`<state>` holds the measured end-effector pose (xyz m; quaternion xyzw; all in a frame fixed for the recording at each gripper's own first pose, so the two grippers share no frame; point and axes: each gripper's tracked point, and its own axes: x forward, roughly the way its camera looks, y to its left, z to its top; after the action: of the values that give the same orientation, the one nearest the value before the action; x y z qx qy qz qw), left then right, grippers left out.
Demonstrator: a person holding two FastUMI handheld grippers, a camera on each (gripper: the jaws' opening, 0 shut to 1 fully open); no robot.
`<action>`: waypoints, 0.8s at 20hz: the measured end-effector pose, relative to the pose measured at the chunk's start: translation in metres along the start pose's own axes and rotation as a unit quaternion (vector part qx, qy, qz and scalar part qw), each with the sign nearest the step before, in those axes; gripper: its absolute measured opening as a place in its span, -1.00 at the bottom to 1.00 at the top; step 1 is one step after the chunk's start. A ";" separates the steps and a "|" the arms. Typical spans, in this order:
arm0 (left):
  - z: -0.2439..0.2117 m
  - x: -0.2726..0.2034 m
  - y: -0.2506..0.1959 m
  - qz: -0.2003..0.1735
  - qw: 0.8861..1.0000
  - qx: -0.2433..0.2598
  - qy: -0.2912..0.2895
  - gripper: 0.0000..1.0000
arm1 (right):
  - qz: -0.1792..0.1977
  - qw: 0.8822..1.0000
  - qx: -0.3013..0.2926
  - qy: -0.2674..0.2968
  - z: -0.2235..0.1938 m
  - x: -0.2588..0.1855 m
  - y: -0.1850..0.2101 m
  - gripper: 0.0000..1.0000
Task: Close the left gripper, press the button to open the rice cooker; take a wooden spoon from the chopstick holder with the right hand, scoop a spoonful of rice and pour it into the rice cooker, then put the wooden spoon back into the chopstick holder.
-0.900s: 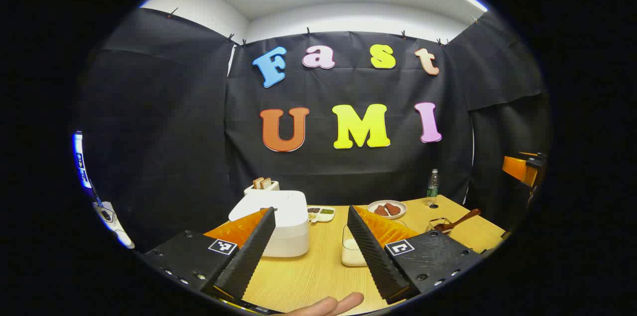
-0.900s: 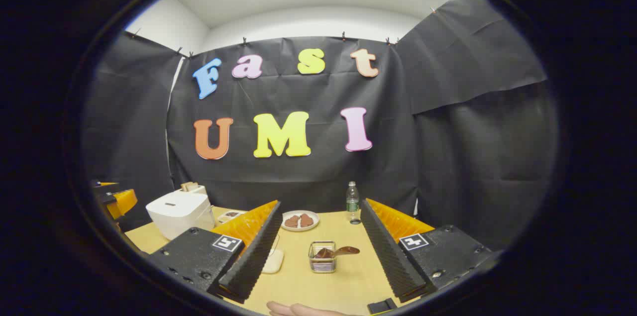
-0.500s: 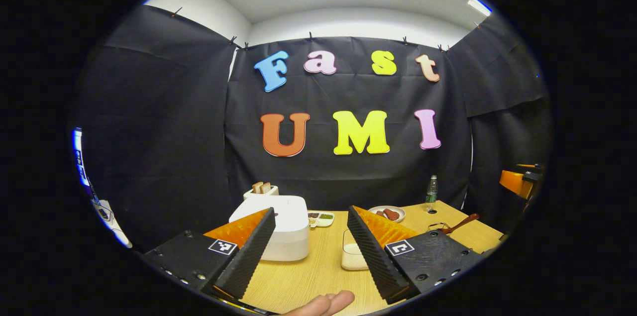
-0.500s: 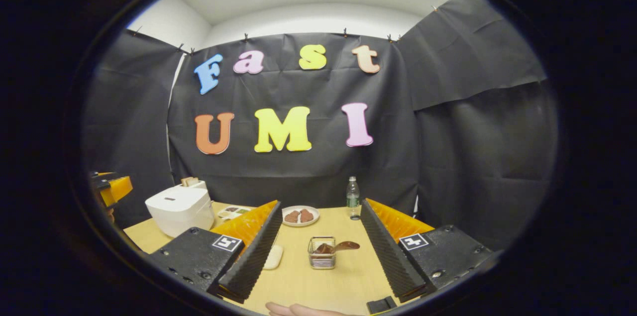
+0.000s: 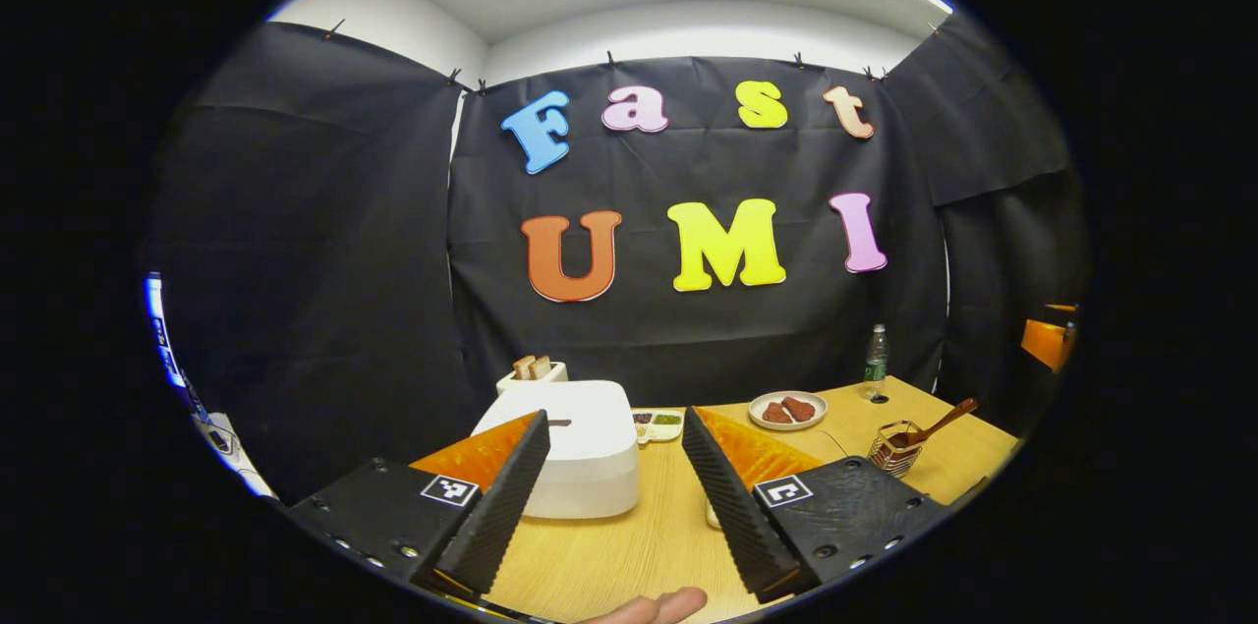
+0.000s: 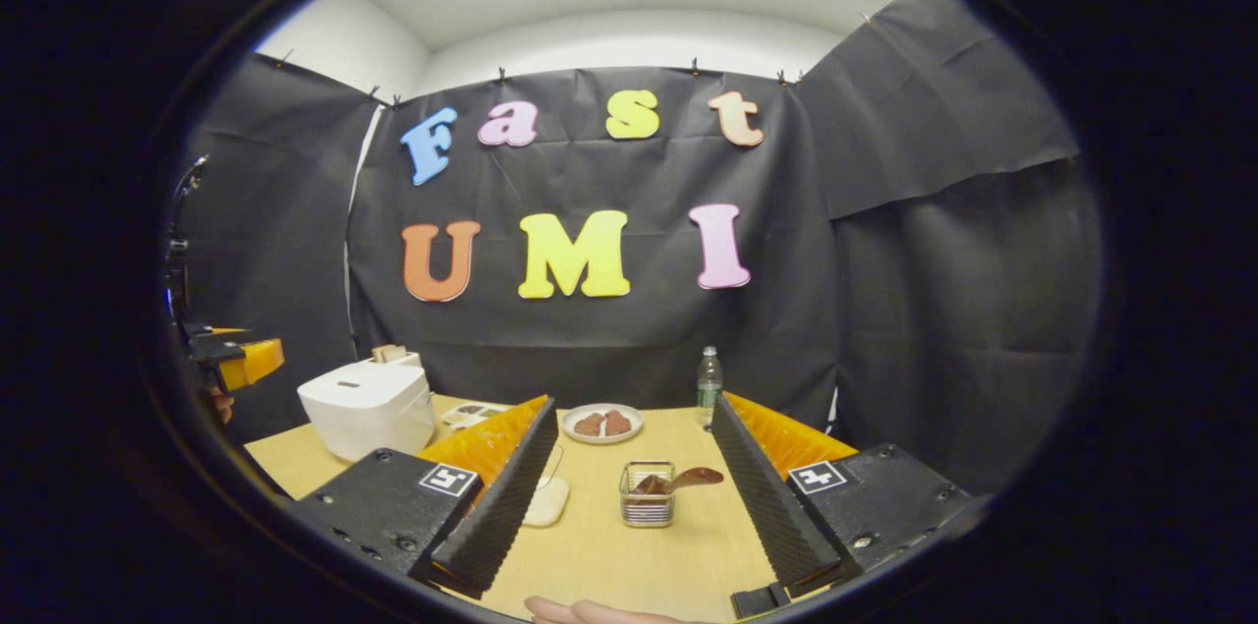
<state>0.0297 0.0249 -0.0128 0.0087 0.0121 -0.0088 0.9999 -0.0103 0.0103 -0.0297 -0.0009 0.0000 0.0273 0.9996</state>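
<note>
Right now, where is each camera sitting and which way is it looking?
Left gripper view: rides on the left gripper, facing across the table at the closed rice cooker; its own open fingers and a fingertip show.
Right gripper view: rides on the right gripper, facing the chopstick holder with the wooden spoon; its own open fingers and a bit of hand show.
Both share the rice cooker, chopstick holder, wooden spoon, plate and bottle.
</note>
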 end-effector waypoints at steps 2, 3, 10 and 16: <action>-0.002 0.009 0.005 -0.001 1.000 -0.005 0.007 0.53 | 0.002 1.000 0.010 -0.002 -0.002 0.002 0.000 0.99; -0.002 0.013 0.009 0.002 1.000 -0.003 0.008 0.43 | 0.005 1.000 0.013 -0.002 -0.004 0.004 0.001 0.99; -0.014 0.057 0.036 0.021 0.999 0.004 0.042 -0.25 | 0.010 1.000 0.008 0.005 -0.027 0.022 0.002 0.99; -0.026 0.109 0.058 0.036 0.996 0.010 0.075 -0.87 | 0.009 1.000 0.010 0.018 -0.043 0.036 -0.003 0.99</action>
<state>0.1388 0.0818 -0.0405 0.0196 0.0869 0.0277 0.9956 0.0262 0.0090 -0.0731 0.0087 0.0182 0.0364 0.9991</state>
